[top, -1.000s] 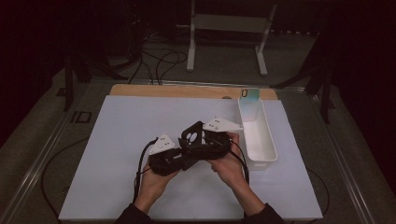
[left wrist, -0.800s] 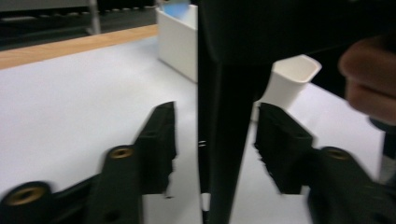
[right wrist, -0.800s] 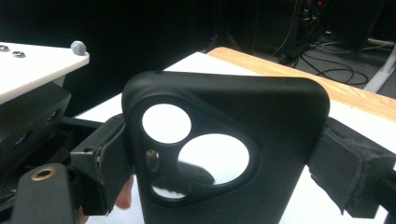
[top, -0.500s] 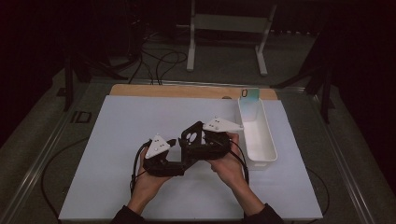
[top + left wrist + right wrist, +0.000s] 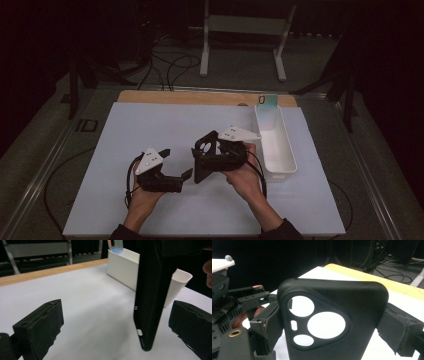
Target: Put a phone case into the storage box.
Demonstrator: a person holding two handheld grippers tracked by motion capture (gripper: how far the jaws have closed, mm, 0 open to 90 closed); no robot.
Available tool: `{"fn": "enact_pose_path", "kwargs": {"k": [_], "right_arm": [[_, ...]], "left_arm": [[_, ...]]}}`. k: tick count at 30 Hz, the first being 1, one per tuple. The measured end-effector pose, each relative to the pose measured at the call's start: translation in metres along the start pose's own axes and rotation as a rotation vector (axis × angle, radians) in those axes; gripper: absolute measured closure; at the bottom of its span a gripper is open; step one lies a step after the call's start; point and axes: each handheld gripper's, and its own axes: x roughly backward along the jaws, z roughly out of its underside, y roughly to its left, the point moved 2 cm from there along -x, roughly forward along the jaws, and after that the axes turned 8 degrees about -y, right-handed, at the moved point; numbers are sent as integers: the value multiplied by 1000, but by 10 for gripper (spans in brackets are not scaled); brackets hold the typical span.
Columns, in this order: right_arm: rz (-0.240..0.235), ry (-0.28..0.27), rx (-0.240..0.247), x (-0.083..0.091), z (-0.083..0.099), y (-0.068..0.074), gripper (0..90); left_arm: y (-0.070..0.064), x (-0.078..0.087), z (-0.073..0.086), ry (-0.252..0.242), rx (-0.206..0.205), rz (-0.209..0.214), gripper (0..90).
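Now the right hand-held gripper [image 5: 207,159] stands clamped on a black phone case [image 5: 205,162], its jaws pressing the case's two side edges, camera cutouts facing its own camera. Held upright, the case sits over the middle of the bench [image 5: 150,120], near a white tray [image 5: 274,145]. Just beside it, the left hand-held gripper [image 5: 176,165] has its jaws apart, touching nothing.

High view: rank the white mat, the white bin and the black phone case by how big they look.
1. White mat, largest by far.
2. White bin.
3. Black phone case, clamped in the right claw; it stands tilted, so it may look smaller than it is.
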Motion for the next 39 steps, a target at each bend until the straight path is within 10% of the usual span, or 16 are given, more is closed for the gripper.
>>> {"fn": "enact_pose_path", "kwargs": {"k": [39], "right_arm": [[15, -16, -6, -1, 1, -3, 139]], "left_arm": [[57, 70, 50, 27, -43, -233, 3]]}}
